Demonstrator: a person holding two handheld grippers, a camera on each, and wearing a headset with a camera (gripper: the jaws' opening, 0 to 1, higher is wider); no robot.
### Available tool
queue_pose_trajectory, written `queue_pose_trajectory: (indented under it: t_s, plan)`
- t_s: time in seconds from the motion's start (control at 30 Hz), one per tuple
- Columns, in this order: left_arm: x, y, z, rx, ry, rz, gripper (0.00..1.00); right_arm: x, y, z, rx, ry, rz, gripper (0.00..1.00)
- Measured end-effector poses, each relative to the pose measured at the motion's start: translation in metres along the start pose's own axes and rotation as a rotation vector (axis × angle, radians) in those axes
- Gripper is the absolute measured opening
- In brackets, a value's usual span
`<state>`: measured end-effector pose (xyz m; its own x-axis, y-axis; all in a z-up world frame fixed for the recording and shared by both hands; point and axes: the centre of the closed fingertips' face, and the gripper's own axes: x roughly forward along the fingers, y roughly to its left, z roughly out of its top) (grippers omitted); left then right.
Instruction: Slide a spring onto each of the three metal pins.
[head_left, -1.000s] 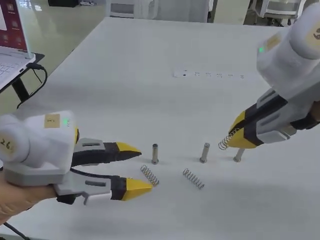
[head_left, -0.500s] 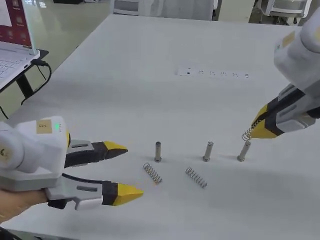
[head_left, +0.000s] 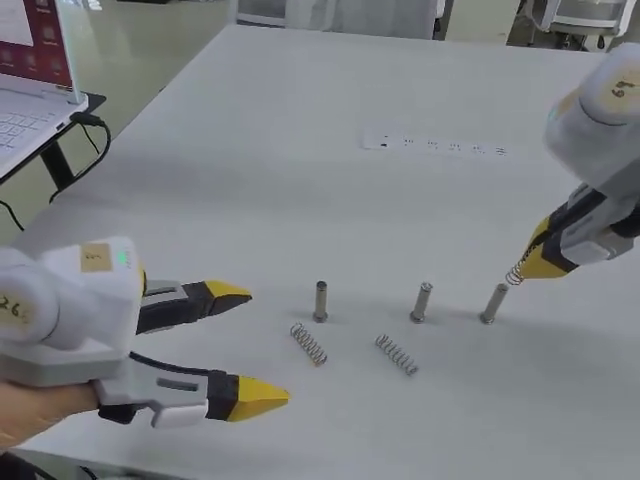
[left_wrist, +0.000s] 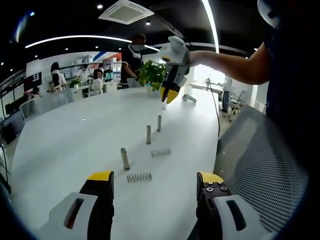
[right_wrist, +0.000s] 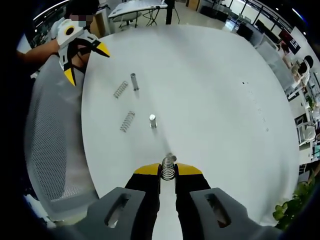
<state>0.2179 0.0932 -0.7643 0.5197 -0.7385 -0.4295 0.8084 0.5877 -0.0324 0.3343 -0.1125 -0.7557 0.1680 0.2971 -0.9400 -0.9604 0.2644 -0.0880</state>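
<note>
The left gripper (head_left: 268, 345) hovers low over the white table (head_left: 300, 150) with its jaws wide apart and nothing between them. This reads as a waiting pose that keeps the tips clear of the work while staying close enough to take the next piece. Just ahead of those tips stands the left pin (head_left: 321, 300), bare and upright, and the first loose spring (head_left: 309, 343) lies on its side right beside the pin's foot, within easy reach of the open jaws. Further out from the left gripper the middle pin (head_left: 423, 301) is also bare, and the second loose spring (head_left: 396, 354) lies flat on its near side. The springs seem to be laid next to the pins so that each can be picked up and threaded with little travel. Beyond that, the right pin (head_left: 493, 302) stands just below and ahead of the right gripper (head_left: 532, 264). That gripper's jaws are pinched narrowly on the held spring (head_left: 515, 273), gripping it at its upper end so the free coils jut out past the tips, tilted down toward the pin. In the right gripper view the spring's open bore (right_wrist: 168, 169) sits almost in line with the pin top, apparently to let it drop over; it is not yet on.
</note>
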Motion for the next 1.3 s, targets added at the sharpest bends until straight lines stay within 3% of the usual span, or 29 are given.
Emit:
queue_pose_trajectory:
  t_s: [0.2,1.3]
  plan:
    - [0.000,0.000,-0.002,0.000,0.005,0.001,0.66,0.010,-0.003,-0.004,-0.002,0.033,0.009,0.08]
    - [0.001,0.000,-0.005,-0.005,0.014,-0.002,0.64,0.036,-0.008,-0.010,0.015,0.071,0.047,0.08]
